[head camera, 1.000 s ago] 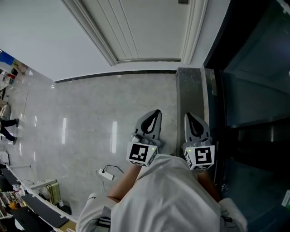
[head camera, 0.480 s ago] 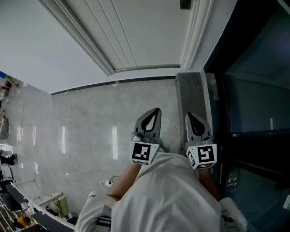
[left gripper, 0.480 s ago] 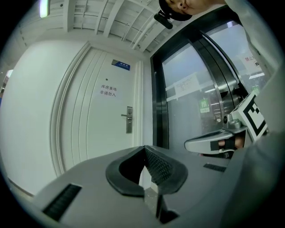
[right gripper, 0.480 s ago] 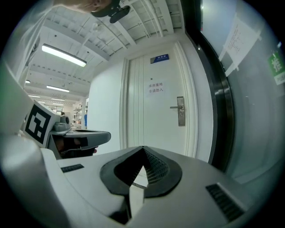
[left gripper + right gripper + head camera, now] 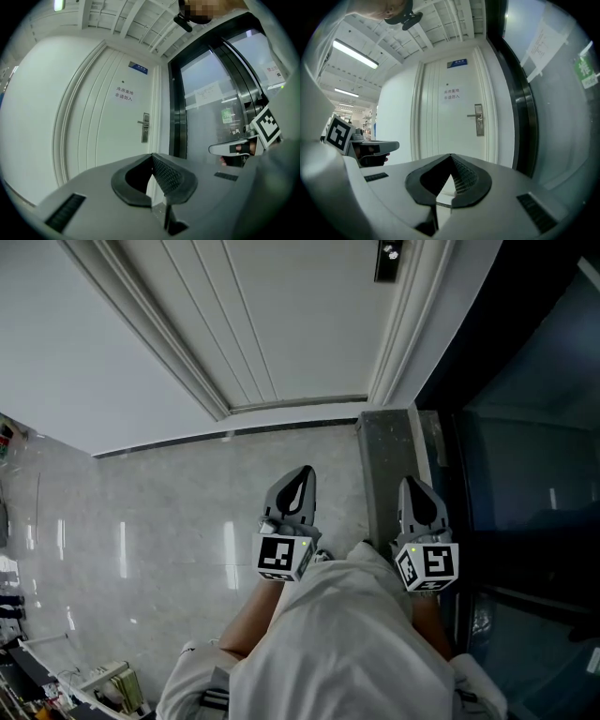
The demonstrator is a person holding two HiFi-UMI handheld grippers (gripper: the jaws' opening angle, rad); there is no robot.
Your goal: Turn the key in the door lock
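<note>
A white door (image 5: 281, 315) stands ahead, still some way off. Its metal lock plate with a lever handle (image 5: 146, 127) sits at the door's right edge and also shows as the lock plate (image 5: 478, 120) in the right gripper view. No key can be made out at this distance. My left gripper (image 5: 298, 482) and right gripper (image 5: 419, 493) are held side by side at waist height, pointing at the door. The left gripper (image 5: 152, 156) is shut with nothing in it. The right gripper (image 5: 450, 156) is shut and empty too.
Dark glass doors (image 5: 525, 427) in a black frame (image 5: 177, 108) line the right side. A grey stone strip (image 5: 386, 465) runs along the floor before them. The door carries a small notice (image 5: 124, 94) and a blue plate (image 5: 138, 68). The glossy floor (image 5: 159, 521) spreads to the left.
Both grippers have moved forward toward the door, which now fills more of the head view. They have spread a little apart. The power strip on the floor has dropped out of view.
</note>
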